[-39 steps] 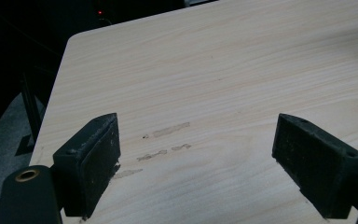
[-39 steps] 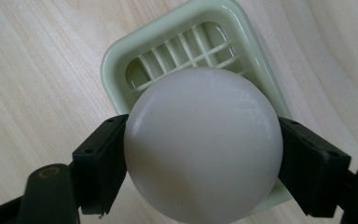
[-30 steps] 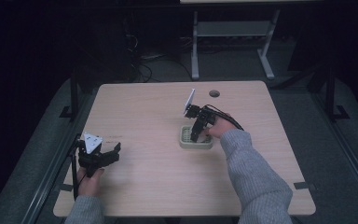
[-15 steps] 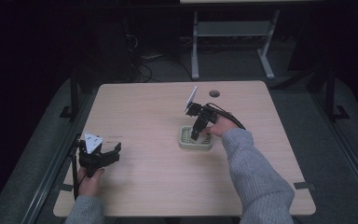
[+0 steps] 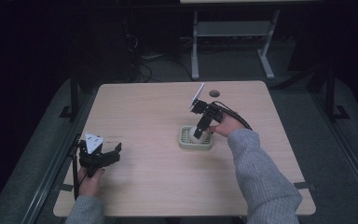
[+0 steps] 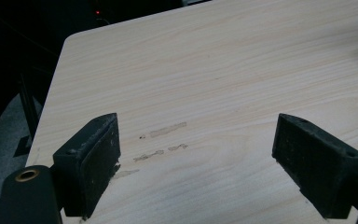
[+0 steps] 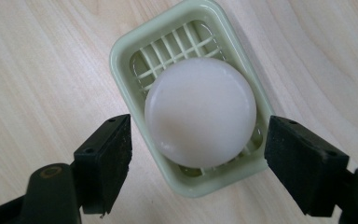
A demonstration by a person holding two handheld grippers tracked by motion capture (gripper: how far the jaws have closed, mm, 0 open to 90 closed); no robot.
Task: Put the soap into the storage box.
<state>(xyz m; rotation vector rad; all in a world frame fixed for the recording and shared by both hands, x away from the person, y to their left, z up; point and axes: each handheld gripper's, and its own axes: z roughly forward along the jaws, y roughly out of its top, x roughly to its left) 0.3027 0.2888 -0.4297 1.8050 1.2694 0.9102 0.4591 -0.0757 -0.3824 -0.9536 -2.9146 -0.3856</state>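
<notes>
A round white soap bar [image 7: 199,112] lies in a pale green slotted soap dish [image 7: 121,46] on the wooden table [image 5: 158,107], right of centre. My right gripper [image 7: 199,140] hangs just above the soap bar [image 5: 196,134] and the dish [image 5: 186,143], tilted down, open, with one jaw on either side and neither touching. In the high view the right gripper [image 5: 199,132] covers part of the soap. My left gripper [image 5: 112,154] rests low at the table's front left, open, and the left gripper [image 6: 196,140] has nothing but bare wood between its jaws.
A dark round hole [image 5: 214,94] sits in the tabletop near the back edge. Faint tape marks [image 6: 168,130] streak the wood in front of the left gripper. A white desk frame [image 5: 233,32] and cables [image 5: 144,65] stand on the dark floor behind the table.
My right gripper has come down slightly toward the soap dish. The left gripper has stayed in place.
</notes>
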